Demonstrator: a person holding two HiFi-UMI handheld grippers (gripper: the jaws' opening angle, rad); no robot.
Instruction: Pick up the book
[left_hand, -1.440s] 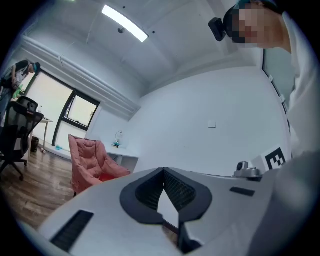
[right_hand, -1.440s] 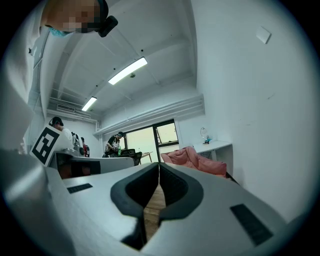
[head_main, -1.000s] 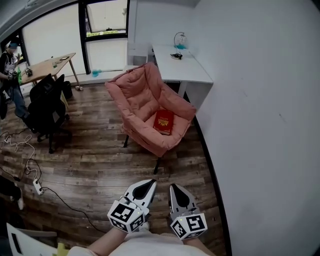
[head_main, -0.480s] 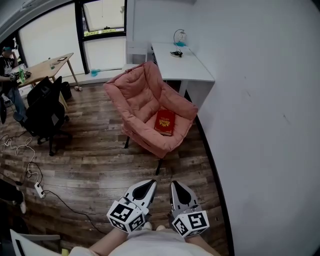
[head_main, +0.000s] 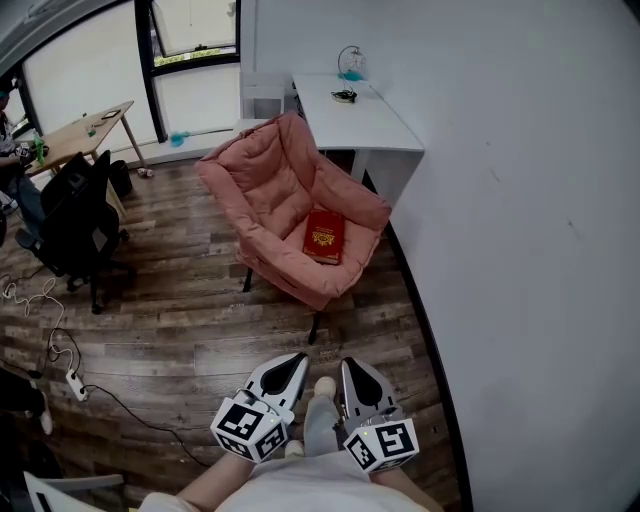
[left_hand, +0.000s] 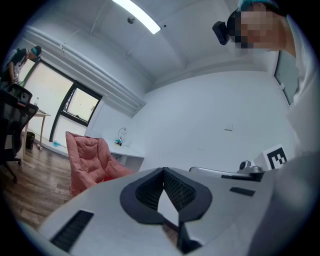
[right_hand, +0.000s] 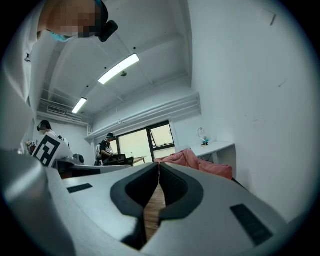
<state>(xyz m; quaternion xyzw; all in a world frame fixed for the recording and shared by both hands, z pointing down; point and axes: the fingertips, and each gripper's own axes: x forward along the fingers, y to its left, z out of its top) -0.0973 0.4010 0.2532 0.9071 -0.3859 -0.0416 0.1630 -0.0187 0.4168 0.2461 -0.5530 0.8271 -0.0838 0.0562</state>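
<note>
A red book (head_main: 324, 235) with a gold emblem lies flat on the seat of a pink padded armchair (head_main: 285, 205) next to the white wall. Both grippers are held side by side low in the head view, well short of the chair. My left gripper (head_main: 291, 365) is shut and holds nothing. My right gripper (head_main: 350, 368) is shut and empty too. The left gripper view shows the armchair (left_hand: 89, 161) ahead on the left, with a sliver of red on its seat. The right gripper view shows the armchair (right_hand: 200, 165) beyond the closed jaws.
A white desk (head_main: 357, 118) with a small lamp stands behind the chair against the wall. A black office chair (head_main: 75, 220) and a wooden table (head_main: 80, 133) are at the left, where a person stands. A cable and power strip (head_main: 72, 375) lie on the wooden floor.
The armchair and book have shifted slightly left and down in the head view and look a little nearer. A shoe has appeared between the grippers. Both grippers stay shut.
</note>
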